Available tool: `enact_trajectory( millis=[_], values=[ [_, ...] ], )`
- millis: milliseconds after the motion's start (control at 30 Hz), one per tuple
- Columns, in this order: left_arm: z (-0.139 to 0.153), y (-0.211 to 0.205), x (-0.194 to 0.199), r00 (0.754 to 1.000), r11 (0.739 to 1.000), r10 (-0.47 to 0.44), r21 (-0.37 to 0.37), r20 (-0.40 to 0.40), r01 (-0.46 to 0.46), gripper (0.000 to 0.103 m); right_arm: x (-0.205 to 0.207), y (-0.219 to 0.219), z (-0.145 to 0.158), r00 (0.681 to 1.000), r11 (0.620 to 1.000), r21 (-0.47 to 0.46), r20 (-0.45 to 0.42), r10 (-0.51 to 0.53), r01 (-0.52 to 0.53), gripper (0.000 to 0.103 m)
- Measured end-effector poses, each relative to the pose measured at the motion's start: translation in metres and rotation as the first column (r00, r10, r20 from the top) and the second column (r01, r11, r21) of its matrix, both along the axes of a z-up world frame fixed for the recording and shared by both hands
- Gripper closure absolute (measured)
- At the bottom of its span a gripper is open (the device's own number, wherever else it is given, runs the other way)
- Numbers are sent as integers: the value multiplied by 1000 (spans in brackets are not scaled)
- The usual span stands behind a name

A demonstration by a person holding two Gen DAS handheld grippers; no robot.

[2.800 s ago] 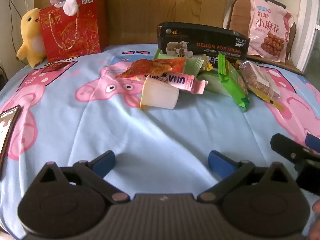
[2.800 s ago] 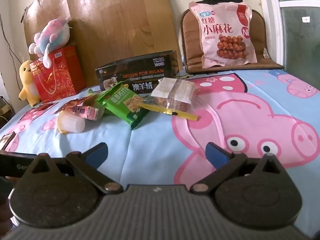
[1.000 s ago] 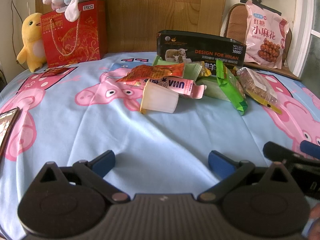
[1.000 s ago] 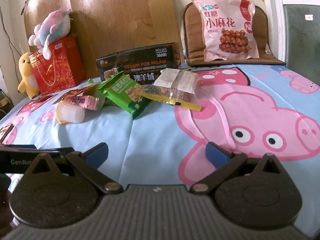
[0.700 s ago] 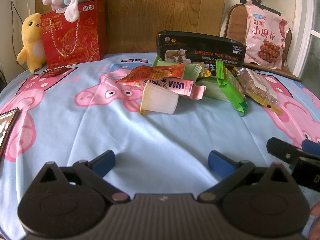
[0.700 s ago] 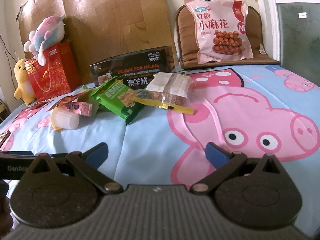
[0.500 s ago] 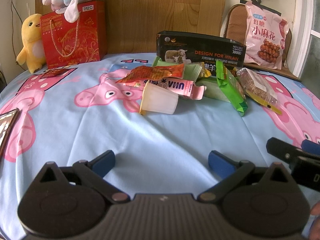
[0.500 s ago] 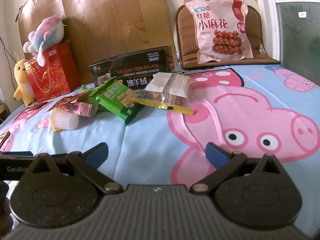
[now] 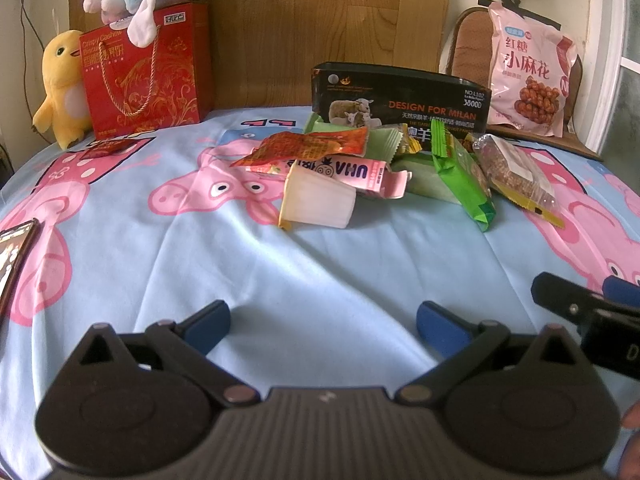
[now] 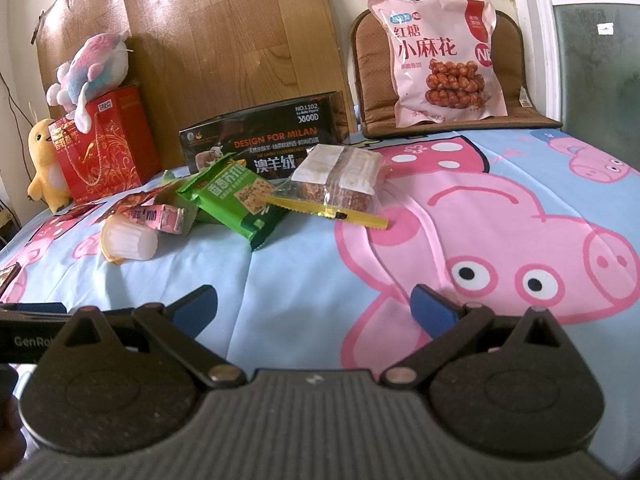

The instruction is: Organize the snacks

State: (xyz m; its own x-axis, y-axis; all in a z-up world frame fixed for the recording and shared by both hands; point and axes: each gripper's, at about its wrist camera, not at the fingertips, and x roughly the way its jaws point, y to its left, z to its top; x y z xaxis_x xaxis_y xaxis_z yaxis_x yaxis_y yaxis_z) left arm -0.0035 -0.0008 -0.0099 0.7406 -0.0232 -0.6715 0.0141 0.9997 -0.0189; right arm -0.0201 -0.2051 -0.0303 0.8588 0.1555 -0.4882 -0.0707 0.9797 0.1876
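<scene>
While both the left gripper and the right gripper hover low over the cartoon-pig bedsheet with jaws spread wide and nothing between them, the snacks lie in one heap near the black box, so I judge the sorting has not begun. The next move probably calls for a reach forward to an outer piece, such as the jelly cup or the green cracker pack. Between grippers and heap the sheet is free, but the two grippers are close side by side.
</scene>
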Motion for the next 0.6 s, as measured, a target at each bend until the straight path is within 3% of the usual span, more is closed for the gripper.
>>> enact_trajectory(
  millis=[600],
  values=[
    [-1,-1,-1,1000,1000,-1,5,2,1,0,0,0,0,1000,1000,1,2,-2,2,1]
  ],
)
